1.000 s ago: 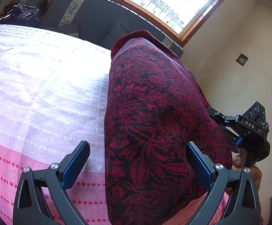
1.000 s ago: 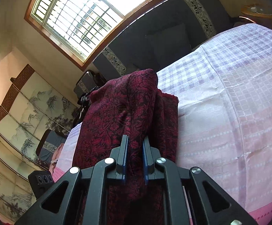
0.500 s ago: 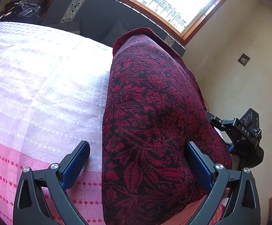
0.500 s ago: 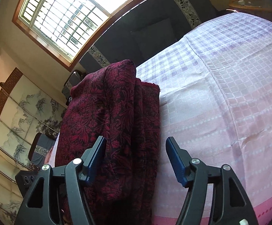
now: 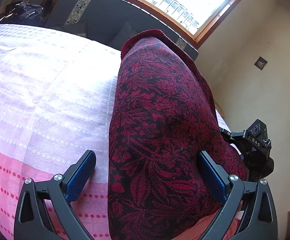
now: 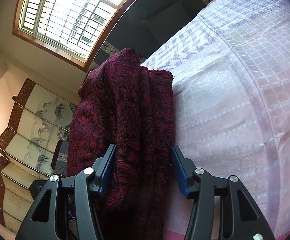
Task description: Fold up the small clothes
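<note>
The folded red floral garment (image 5: 161,132) on the checked bedspread (image 5: 45,92) is straddled by the wide-spread fingers of the left gripper (image 5: 147,178) and right gripper (image 6: 143,170).

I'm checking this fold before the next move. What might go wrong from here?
Both claws stand open around the red patterned garment, so nothing pins its layers; the stacked folds may slump apart. The right claw straddles the cloth closely and may snag it on pulling back. The left claw may drag the checked bedspread.
</note>
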### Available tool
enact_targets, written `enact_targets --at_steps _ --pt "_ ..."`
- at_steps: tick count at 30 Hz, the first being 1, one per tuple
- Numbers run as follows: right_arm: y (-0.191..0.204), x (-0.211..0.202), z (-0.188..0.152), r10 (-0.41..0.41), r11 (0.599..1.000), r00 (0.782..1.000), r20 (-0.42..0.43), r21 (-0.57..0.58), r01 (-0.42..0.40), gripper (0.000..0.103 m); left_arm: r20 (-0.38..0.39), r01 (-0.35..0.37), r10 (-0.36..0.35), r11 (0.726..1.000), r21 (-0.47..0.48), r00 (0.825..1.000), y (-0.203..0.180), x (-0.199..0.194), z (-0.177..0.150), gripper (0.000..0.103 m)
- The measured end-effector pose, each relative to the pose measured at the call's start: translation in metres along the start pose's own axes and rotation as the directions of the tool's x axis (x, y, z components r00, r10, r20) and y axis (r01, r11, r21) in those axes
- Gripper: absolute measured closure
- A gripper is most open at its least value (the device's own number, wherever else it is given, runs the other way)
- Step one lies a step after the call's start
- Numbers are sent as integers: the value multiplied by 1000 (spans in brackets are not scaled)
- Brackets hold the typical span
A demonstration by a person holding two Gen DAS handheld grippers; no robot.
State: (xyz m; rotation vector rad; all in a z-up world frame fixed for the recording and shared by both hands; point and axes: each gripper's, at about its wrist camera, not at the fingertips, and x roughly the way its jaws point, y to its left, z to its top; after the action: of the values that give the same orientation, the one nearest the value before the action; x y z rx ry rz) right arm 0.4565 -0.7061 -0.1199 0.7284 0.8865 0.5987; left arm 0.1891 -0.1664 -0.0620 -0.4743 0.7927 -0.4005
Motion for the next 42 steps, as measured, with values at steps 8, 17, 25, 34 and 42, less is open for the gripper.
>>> enact_targets --at_steps 8,17,25,34,42 --pt "2 2 3 11 1000 1000 13 6 -11 46 5 -19 19 1000 10 1000 -4 -2 -2 3" --pt "10 8 1 -22 1000 999 24 -11 22 57 4 -31 31 999 17 999 -6 -2 -2 3" --pt "20 10 -1 -51 998 998 43 -42 52 57 4 -36 36 999 18 999 -6 -1 -2 3" --pt "28 11 -5 -85 993 994 66 -71 89 57 3 -42 42 999 22 999 -6 -2 -3 3" --pt "35 12 -9 -104 990 991 79 -84 111 57 -3 -52 52 998 38 999 -11 -1 -2 3"
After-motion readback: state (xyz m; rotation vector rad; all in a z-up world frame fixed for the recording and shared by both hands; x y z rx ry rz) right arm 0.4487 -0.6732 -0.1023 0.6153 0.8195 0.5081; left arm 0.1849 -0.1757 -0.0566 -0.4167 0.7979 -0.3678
